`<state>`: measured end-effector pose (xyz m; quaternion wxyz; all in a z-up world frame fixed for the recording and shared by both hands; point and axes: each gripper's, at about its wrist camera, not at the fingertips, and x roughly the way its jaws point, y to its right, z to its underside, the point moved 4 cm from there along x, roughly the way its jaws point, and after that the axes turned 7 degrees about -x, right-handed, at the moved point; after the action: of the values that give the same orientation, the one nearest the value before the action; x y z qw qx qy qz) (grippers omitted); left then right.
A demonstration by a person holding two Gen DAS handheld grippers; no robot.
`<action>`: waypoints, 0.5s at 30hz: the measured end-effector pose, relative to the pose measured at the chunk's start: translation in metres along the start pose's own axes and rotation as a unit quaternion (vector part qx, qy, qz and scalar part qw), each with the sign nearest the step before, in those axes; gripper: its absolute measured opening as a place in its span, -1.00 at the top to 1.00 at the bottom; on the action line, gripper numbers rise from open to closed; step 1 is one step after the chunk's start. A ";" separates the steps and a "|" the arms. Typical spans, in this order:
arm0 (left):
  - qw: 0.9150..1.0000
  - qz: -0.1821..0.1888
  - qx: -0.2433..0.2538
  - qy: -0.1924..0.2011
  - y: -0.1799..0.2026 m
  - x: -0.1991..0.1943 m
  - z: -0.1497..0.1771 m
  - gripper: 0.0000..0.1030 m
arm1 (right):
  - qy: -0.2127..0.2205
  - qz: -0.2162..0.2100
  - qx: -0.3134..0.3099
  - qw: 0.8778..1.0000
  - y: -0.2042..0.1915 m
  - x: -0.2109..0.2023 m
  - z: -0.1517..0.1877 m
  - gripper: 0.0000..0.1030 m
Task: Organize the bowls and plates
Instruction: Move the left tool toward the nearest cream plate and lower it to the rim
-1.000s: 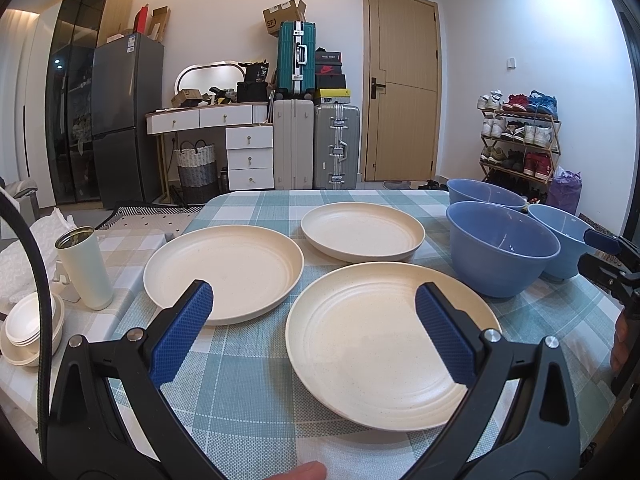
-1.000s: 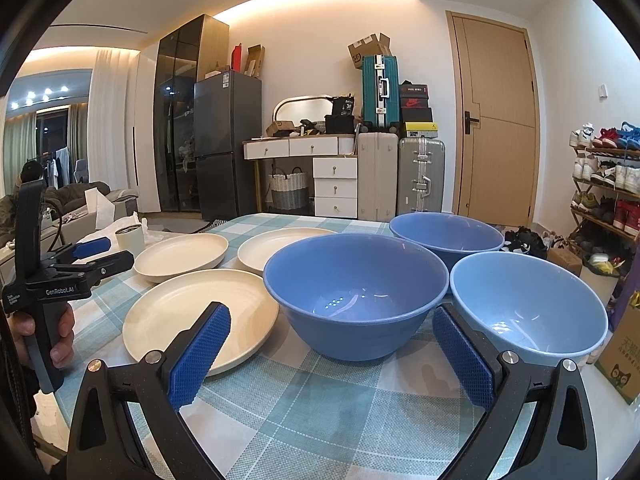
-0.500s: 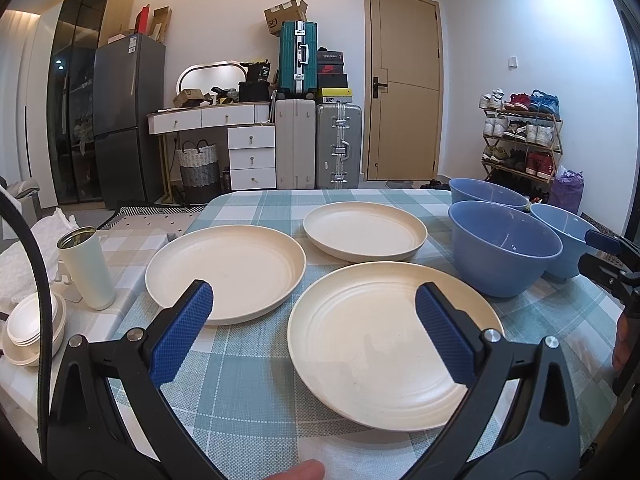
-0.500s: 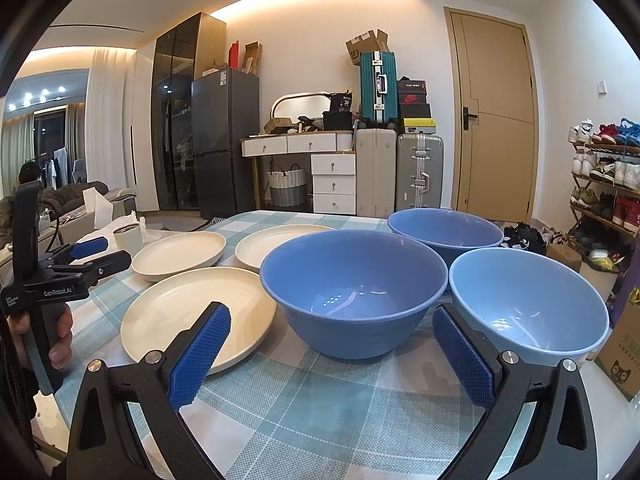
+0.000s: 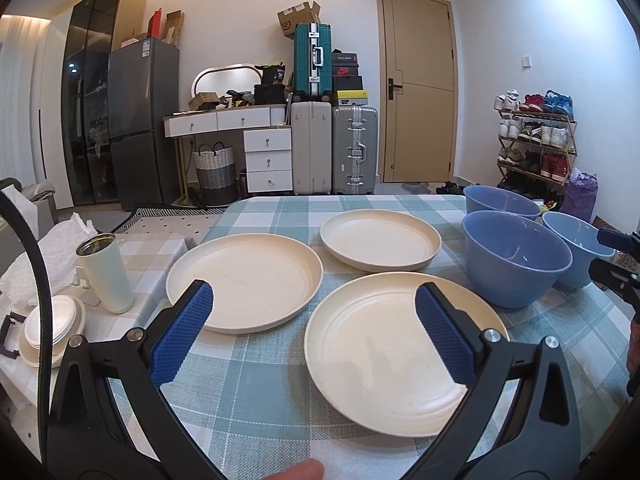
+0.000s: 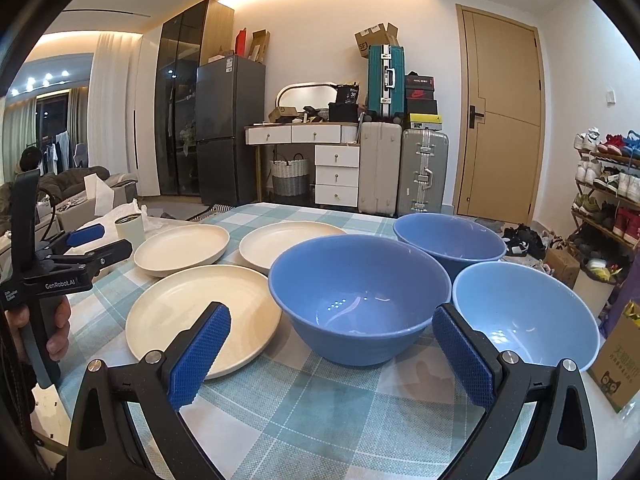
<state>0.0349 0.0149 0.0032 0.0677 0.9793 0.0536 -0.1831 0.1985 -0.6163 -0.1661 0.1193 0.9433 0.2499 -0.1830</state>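
On the checked-cloth surface (image 5: 256,384) there's three cream plates and three blue bowls, all sitting separate, nothing stacked. Nearest plate (image 5: 400,352) is right in front of the left gripper (image 5: 314,338), jaws released and holding nothing. The other two plates (image 5: 244,280) (image 5: 380,238) sit behind it. Right gripper (image 6: 330,356), jaws spread wide too, faces the nearest bowl (image 6: 360,300), with the pale bowl (image 6: 532,312) just beside it and the third bowl (image 6: 448,236) behind.
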 end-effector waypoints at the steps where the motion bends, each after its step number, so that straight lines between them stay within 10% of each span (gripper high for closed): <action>1: 1.000 -0.002 -0.001 0.000 0.003 -0.001 -0.002 -0.95 | -0.004 -0.004 -0.001 1.000 -0.002 0.001 -0.003 -0.99; 15: 0.999 -0.040 -0.023 -0.021 -0.017 -0.028 -0.036 -0.95 | -0.029 -0.037 0.001 0.999 -0.025 0.014 -0.044 -0.99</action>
<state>0.0197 0.0347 0.0451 0.0840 0.9706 0.0951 -0.2045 0.2098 -0.5750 -0.1351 0.1188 0.9279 0.2807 -0.2145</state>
